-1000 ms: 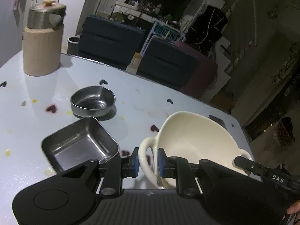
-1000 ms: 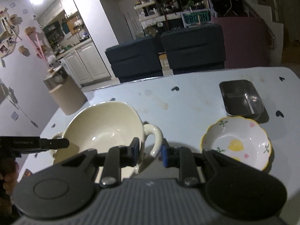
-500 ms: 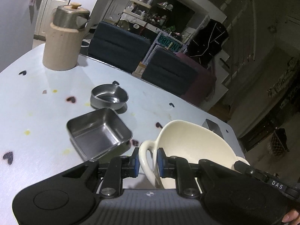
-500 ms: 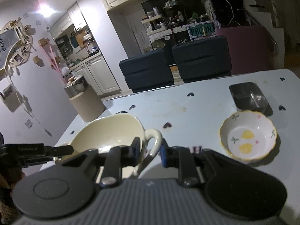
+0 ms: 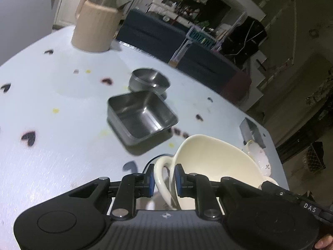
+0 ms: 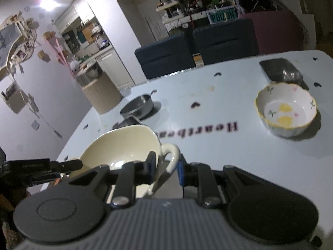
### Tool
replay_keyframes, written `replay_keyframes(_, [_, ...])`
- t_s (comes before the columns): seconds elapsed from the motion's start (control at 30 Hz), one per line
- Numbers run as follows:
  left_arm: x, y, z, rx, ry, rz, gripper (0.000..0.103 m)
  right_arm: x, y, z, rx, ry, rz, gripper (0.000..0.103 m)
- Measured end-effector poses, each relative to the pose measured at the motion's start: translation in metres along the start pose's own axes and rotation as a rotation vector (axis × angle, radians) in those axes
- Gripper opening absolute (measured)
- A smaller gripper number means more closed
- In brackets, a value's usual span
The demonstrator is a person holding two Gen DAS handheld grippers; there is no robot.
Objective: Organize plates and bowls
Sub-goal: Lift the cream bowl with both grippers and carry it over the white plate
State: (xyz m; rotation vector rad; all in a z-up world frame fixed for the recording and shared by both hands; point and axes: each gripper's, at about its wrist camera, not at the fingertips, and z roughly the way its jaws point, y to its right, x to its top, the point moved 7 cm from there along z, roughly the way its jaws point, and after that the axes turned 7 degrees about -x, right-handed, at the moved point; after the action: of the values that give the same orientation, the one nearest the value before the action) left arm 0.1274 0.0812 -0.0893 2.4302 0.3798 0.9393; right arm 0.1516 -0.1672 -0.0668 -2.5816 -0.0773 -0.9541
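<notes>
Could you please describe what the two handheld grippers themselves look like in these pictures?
Both the left gripper and the right gripper share one design: a matte black body with a ribbed grey centre panel, silver screws, and black fingers tipped with blue pads. White lettering marks each one's side bar.

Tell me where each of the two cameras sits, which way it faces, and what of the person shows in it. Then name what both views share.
Left wrist: sits on the left gripper, looking forward and down over the table at the square steel tray and round steel bowl; a fingertip shows bottom right.
Right wrist: sits on the right gripper, facing the flowered bowl; a hand shows dimly at the left edge.
Shared: the cream two-handled bowl, each gripper shut on one handle, and both steel dishes.
</notes>
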Motion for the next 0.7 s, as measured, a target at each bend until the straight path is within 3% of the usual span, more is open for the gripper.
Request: replay_keyframes(0.7, [-0.014, -0.031, 0.022, 0.062, -0.078, -0.036, 0.026, -0.014, -0.019, 0.019, -0.033, -0.063, -0.073, 0.024])
